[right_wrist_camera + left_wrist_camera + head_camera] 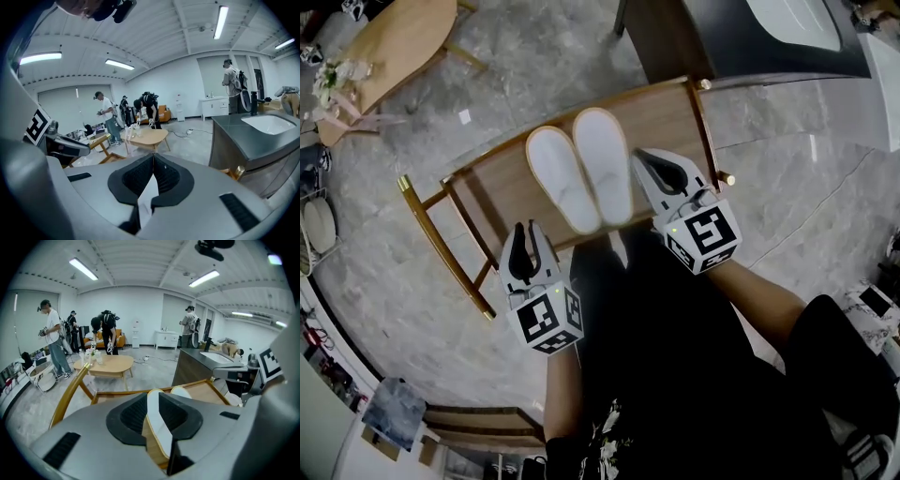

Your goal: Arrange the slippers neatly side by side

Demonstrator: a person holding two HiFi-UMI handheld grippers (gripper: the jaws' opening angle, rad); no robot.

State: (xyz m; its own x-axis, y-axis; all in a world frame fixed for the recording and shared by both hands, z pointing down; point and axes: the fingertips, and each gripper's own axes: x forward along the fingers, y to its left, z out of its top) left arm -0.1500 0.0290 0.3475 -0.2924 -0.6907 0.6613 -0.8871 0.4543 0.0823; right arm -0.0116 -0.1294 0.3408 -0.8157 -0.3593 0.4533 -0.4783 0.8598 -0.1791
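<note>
Two white slippers lie side by side on a wooden rack [666, 117] with a gold frame, the left slipper [561, 176] touching the right slipper [603, 164]. My left gripper [525, 246] hovers above the rack's near edge, below and to the left of the pair. Its jaws stand apart and hold nothing. In the left gripper view, one slipper [158, 427] shows through the gap of the left gripper [153, 395], the other slipper [183, 391] beside it. My right gripper [656, 169] hangs just right of the slippers, shut and empty. In the right gripper view the right gripper [153, 157] has its tips touching.
An oval wooden coffee table [398, 42] stands at the far left on the marble floor. A dark counter with a white sink [750, 37] rises behind the rack. Several people [51, 333] work at the back of the room. My black-clad legs fill the lower middle.
</note>
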